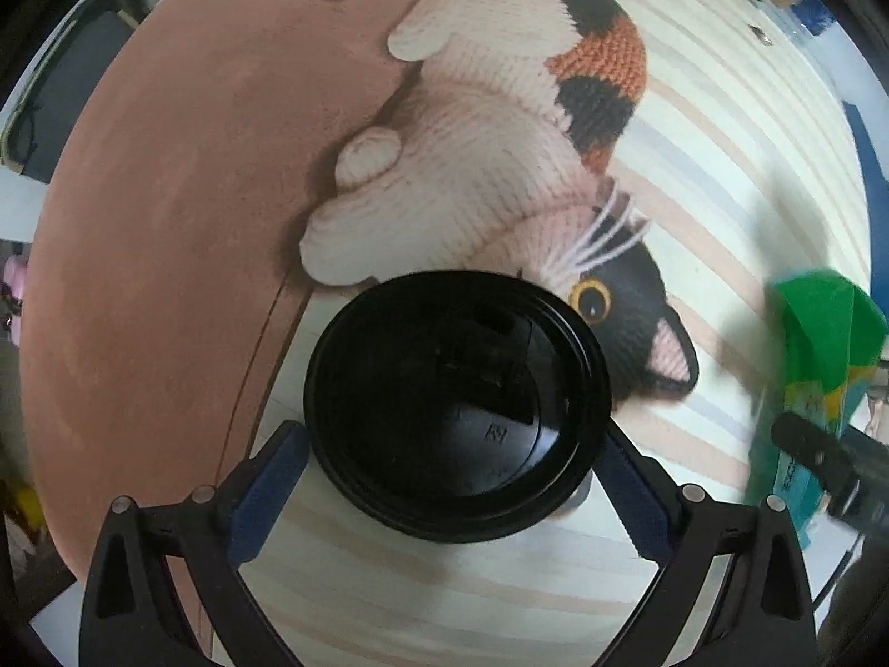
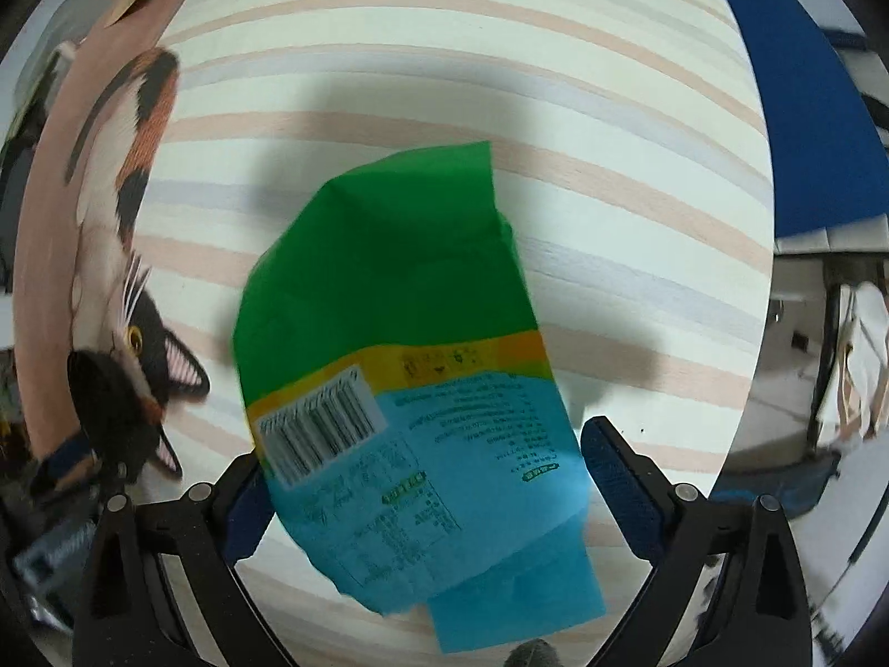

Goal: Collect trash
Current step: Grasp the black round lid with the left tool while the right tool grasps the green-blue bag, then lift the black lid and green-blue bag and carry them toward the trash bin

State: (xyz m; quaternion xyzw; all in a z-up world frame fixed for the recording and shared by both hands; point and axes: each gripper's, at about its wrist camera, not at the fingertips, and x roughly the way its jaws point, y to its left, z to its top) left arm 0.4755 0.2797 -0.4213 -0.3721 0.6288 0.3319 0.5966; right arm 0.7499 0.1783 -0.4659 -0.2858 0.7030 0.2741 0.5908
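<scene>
Carton [image 2: 400, 367] btwn wide right gripper [image 2: 422, 478] pads.

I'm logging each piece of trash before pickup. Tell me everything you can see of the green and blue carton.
The carton is a crumpled paperboard box, green at its gabled top, then a yellow-orange band, light blue below. A white barcode label and fine printed text cover the facing side. It lies tilted on the striped tablecloth, between the open right tongs; whether the pads touch it is unclear.

Carton [image 2: 411, 367]: barcode + fine print, too blurred to read; lid [image 1: 455, 406] embossing illegible
</scene>
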